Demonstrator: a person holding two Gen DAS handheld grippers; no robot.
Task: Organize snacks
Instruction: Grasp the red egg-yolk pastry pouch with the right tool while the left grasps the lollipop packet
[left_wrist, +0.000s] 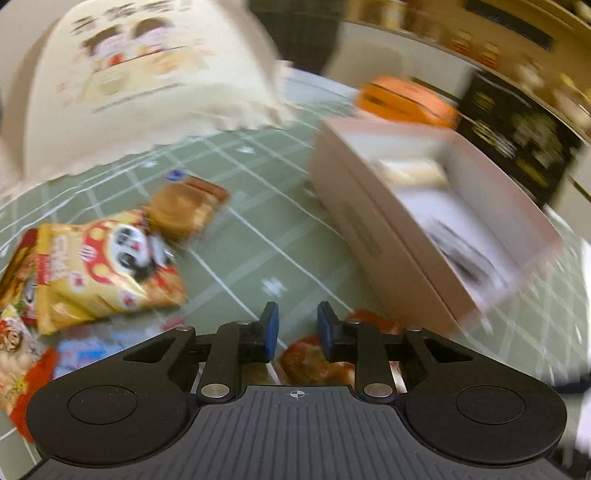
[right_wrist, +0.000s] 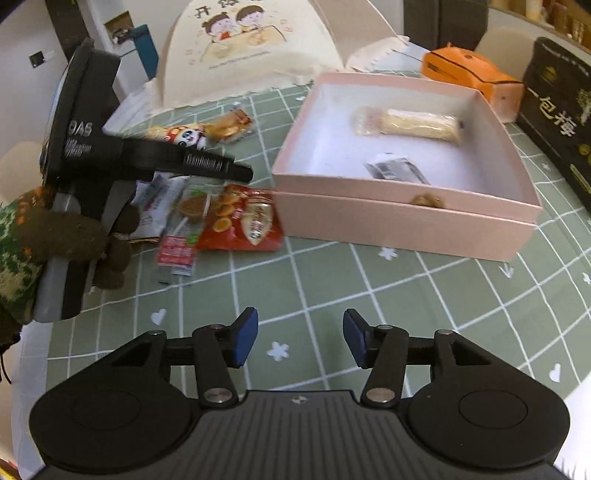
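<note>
Left gripper (left_wrist: 294, 328), fingers narrowly parted and empty, hangs right over the red snack packet (right_wrist: 242, 218) beside the pink box (right_wrist: 406, 221); right gripper (right_wrist: 300, 339), wide open, sits well back.

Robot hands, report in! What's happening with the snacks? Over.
Left gripper open, over red snack packet. Right gripper open, empty. Pink box holds two snacks. Nothing blocking.

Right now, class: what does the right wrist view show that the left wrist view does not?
Only the right wrist view shows the black box, the gloved left hand holding its gripper, and the pink box's contents sharply: a wrapped roll. Only the left wrist view shows a red-and-white packet at its left edge. Both share the pink box, panda packet, orange pack and green checked cloth.
</note>
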